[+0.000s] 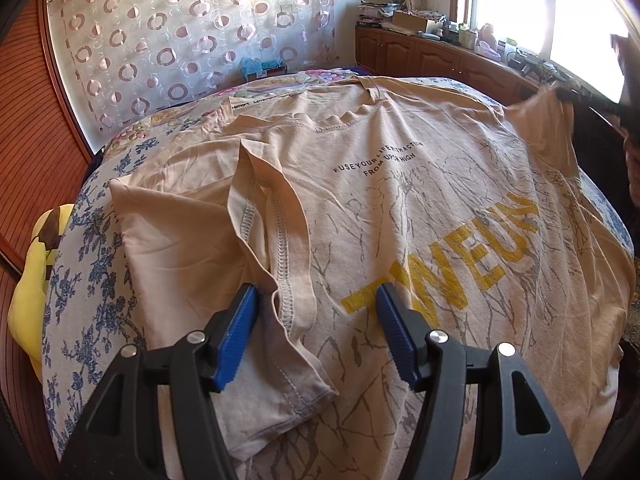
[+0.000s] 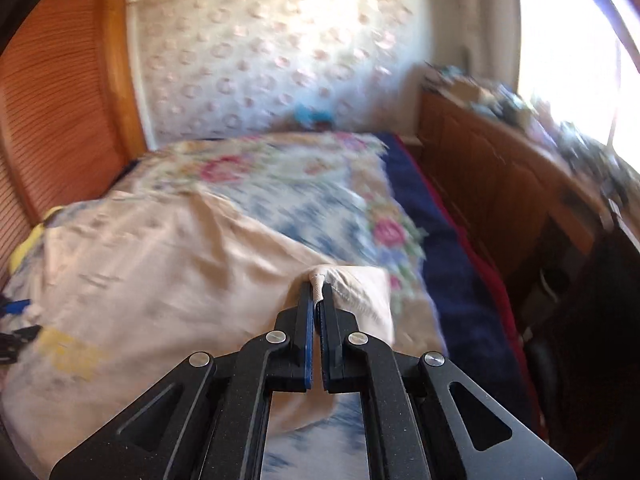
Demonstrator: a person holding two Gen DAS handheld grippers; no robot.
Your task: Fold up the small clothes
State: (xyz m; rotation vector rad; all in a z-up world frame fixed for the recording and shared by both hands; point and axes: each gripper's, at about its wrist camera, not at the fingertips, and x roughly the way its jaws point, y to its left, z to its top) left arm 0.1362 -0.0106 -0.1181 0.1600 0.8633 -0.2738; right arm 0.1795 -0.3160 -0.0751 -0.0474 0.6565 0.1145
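Blue-padded and spread wide apart, the left gripper hovers just above a beige T-shirt lying flat on a bed, its jaws straddling the folded-in sleeve with its exposed seam. Yellow block lettering and small black print cross the shirt's upper side. At the far right edge, the right gripper is clamped on a bunched hem of the shirt's other sleeve, lifting it clear of the floral bedspread. Beyond the bed stand a ribbed wooden headboard, a circle-patterned curtain and a cluttered wooden cabinet under a bright window.
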